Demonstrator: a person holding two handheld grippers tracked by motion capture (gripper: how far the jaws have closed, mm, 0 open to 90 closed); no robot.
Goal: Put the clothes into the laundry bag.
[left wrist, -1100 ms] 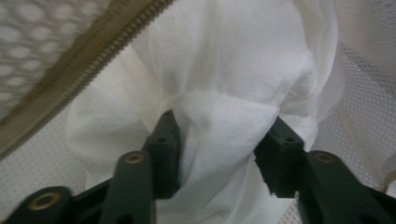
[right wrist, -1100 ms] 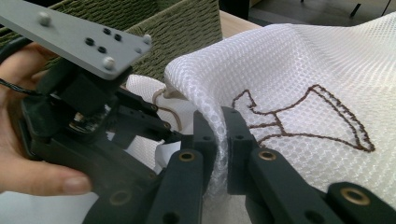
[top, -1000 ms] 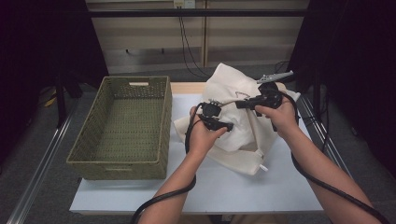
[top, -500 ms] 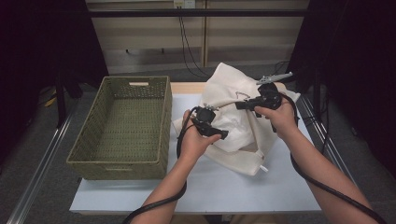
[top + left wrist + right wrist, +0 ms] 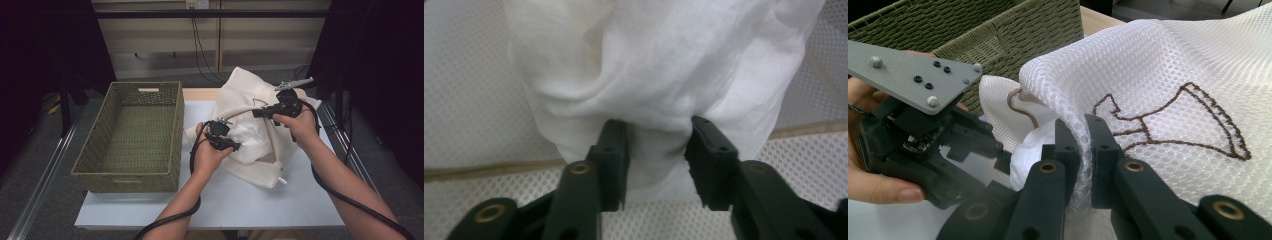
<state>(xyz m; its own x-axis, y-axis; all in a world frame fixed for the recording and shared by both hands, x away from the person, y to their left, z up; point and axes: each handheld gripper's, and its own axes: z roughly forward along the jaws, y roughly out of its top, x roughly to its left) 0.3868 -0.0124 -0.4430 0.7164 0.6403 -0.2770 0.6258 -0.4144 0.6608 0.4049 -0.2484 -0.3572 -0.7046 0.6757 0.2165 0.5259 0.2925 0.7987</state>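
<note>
A white mesh bag [image 5: 245,90] with brown stitching lies on the table, and in the right gripper view its mesh [image 5: 1158,65] rises over the jaws. My right gripper [image 5: 256,114] [image 5: 1083,130] is shut on the bag's rim and holds the mouth up. White cloth [image 5: 250,137] [image 5: 649,65] bulges out of that mouth. My left gripper [image 5: 234,146] [image 5: 656,135] has just been closing, and its jaws now pinch a fold of this cloth. The right gripper view shows the left gripper [image 5: 993,147] just left of the bag's mouth.
An empty green woven basket [image 5: 125,172] [image 5: 998,30] stands left of the bag on the white table [image 5: 250,200]. Black cables trail from both grippers down past the table's near edge. A metal clamp [image 5: 295,82] sticks out behind the bag.
My left gripper has shifted a little left and toward me at the bag's mouth, and its jaws have come together on the white cloth. The right gripper has kept still on the rim.
</note>
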